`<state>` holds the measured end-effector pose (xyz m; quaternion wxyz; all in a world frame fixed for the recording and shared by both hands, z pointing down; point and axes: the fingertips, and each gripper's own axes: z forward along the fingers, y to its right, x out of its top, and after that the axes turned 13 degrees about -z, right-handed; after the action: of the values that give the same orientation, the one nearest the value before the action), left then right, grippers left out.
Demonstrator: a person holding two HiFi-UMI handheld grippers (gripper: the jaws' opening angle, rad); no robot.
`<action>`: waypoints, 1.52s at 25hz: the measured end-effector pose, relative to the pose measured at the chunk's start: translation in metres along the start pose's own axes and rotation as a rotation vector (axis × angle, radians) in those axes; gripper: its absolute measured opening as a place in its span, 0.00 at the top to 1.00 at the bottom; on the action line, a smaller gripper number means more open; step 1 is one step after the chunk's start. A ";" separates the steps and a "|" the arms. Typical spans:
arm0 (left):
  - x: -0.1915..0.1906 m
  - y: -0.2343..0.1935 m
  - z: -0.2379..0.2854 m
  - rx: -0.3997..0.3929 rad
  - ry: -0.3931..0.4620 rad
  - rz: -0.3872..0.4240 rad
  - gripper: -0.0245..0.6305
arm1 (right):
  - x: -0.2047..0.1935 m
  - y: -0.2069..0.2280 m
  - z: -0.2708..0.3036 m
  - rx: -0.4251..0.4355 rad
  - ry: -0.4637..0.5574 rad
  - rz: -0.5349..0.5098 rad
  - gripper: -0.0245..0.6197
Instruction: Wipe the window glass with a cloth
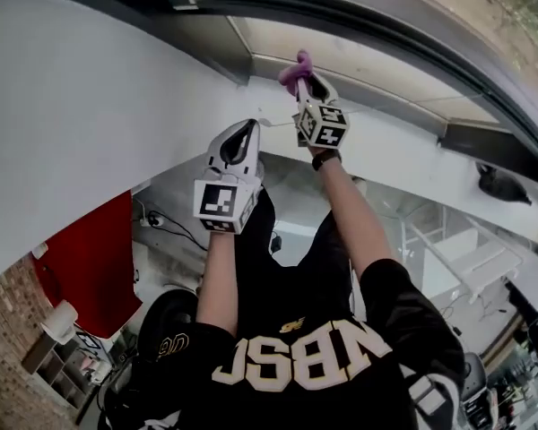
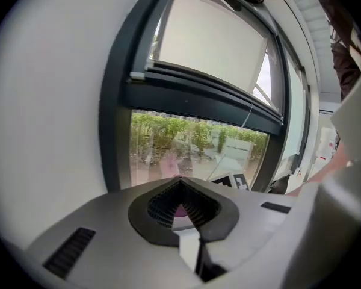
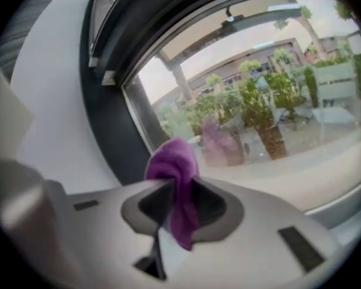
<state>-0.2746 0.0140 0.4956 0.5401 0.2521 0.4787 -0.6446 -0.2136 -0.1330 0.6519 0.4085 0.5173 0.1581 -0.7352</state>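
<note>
A purple cloth (image 1: 296, 68) (image 3: 174, 167) is bunched in my right gripper (image 1: 309, 83) (image 3: 177, 200), which is shut on it; one end sticks out past the tips and a tail hangs back over the jaws. The cloth is raised near the window's dark frame (image 1: 341, 16), close to the window glass (image 3: 277, 119). My left gripper (image 1: 242, 137) (image 2: 180, 206) is lower and to the left, shut, pointing at the glass (image 2: 192, 143). A faint purple patch shows between its pads; I cannot tell what it is.
A white wall (image 1: 90, 106) borders the window on the left. The dark frame (image 2: 117, 101) (image 3: 108, 101) surrounds the pane, with a pale blind (image 2: 210, 41) above. Shrubs and buildings lie outside. A person's arms and black lettered shirt (image 1: 296, 365) fill the lower head view.
</note>
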 end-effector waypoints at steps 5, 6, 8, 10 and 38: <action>0.010 -0.045 -0.027 0.055 0.042 -0.046 0.93 | 0.018 -0.070 0.075 0.084 -0.002 -0.010 0.82; 0.010 -0.049 -0.030 0.058 0.044 -0.051 0.93 | 0.022 -0.082 0.086 0.102 -0.003 -0.017 0.82; 0.010 -0.051 -0.033 0.060 0.050 -0.059 0.93 | 0.031 -0.098 0.104 0.130 0.002 -0.026 0.82; 0.011 -0.050 -0.032 0.058 0.056 -0.062 0.93 | 0.041 -0.100 0.114 0.136 0.009 -0.020 0.82; -0.107 0.305 0.141 -0.435 -0.136 -0.030 0.93 | -0.034 0.473 -0.284 -0.683 0.080 0.334 0.82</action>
<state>0.0698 -0.0502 0.5393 0.6030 0.0784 0.5728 -0.5496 0.3316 -0.2238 0.6545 0.6649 0.3985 0.3234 -0.5427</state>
